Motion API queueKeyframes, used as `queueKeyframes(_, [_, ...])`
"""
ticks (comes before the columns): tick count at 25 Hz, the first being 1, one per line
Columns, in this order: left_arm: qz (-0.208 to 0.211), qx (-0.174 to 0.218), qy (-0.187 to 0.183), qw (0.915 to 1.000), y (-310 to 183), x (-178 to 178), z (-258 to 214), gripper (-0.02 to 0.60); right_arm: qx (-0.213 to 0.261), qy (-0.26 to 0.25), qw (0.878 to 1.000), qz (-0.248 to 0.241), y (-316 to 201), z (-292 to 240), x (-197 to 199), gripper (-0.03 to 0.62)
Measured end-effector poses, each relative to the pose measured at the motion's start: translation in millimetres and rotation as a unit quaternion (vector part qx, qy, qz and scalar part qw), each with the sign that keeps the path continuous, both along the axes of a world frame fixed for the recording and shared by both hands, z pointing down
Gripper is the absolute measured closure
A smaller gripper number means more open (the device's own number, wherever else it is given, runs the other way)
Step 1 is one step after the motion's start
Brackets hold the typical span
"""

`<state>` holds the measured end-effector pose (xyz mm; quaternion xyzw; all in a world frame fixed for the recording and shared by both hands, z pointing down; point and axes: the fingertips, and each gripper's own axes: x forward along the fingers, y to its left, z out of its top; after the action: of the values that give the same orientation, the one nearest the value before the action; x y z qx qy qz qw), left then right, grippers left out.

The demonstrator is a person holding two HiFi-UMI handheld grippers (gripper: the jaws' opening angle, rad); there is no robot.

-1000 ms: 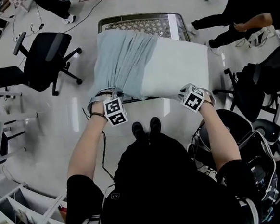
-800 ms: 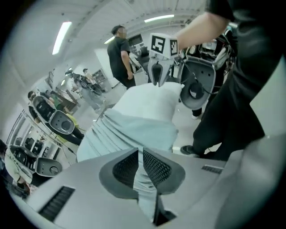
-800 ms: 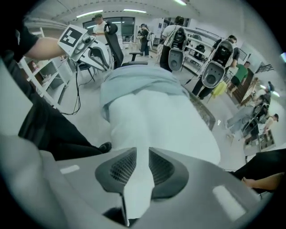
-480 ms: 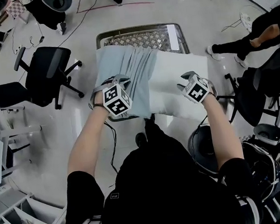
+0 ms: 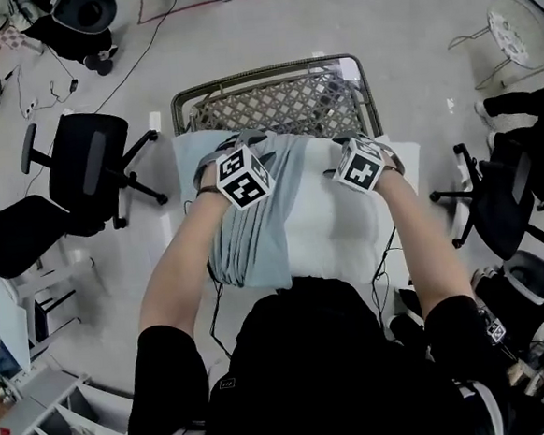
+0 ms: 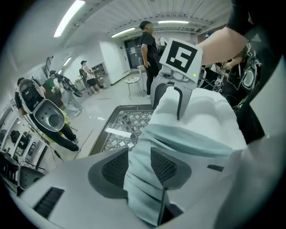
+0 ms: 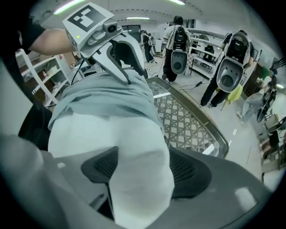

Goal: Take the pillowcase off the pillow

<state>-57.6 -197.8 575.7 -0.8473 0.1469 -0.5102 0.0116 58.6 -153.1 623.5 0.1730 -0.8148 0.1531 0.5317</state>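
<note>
Head view looks steeply down on a person [image 5: 321, 367] in black reaching out to a white pillow [image 5: 339, 230], which lies between their body and a metal lattice frame [image 5: 282, 103] on the pale floor [image 5: 407, 23]. A pale blue-grey pillowcase [image 5: 250, 242], bunched in long folds, covers the pillow's left part, and the right part is bare. Both grippers sit at the pillow's far edge, just on the near side of the frame: the left gripper [image 5: 241, 147] on the pillowcase, the right gripper [image 5: 358, 144] on bare pillow. Left gripper view shows jaws that have just been opening, released, with a ridge of gathered pillowcase standing between the dark ribbed pads [image 6: 163, 163]. Right gripper view shows jaws that have likewise just been opening, spread wide and unclenched, with a bulge of white pillow filling the gap between them. A black office chair [image 5: 85, 166] stands well apart on the left.
</note>
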Motion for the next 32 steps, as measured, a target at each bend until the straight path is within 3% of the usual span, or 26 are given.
queueKeyframes(4, [0.006,-0.064,-0.016,0.9978,-18.6,12.7,38.3,0.392,-0.079,-0.006,0.996,-0.026,-14.9,37.4,-1.4,0.125])
queueKeyframes(7, [0.001,-0.114,-0.013,0.9934,-25.8,21.0,56.5,0.363,-0.171,-0.034,0.984,-0.03,-9.3,57.3,-2.1,0.085])
queueKeyframes(10, [0.009,-0.156,-0.014,0.9876,-26.7,25.8,66.9,0.359,-0.223,-0.065,0.972,-0.044,3.0,62.1,-8.3,0.105])
queueKeyframes(13, [0.043,-0.188,-0.036,0.9805,-18.0,21.7,69.7,0.468,-0.241,-0.079,0.964,-0.08,13.6,48.9,-13.1,0.239])
queueKeyframes(15, [0.078,-0.182,-0.066,0.9781,-11.3,16.0,61.6,0.548,-0.248,-0.089,0.959,-0.103,19.8,31.0,-12.4,0.311])
queueKeyframes(18, [0.109,-0.153,-0.112,0.9759,-8.4,-3.2,43.8,0.565,-0.251,-0.114,0.953,-0.128,27.9,-4.5,-11.0,0.369])
queueKeyframes(21, [0.103,-0.137,-0.144,0.9747,-14.0,-35.3,23.1,0.566,-0.246,-0.124,0.951,-0.141,25.8,-38.3,-8.9,0.394])
queueKeyframes(26, [0.065,-0.122,-0.138,0.9807,-18.2,-91.2,-20.0,0.568,-0.236,-0.132,0.951,-0.151,13.3,-75.0,-6.2,0.409])
queueKeyframes(32, [0.023,-0.082,-0.13,0.9879,-9.2,-138.8,-39.5,0.568,-0.213,-0.134,0.957,-0.145,15.7,-89.1,-7.1,0.422])
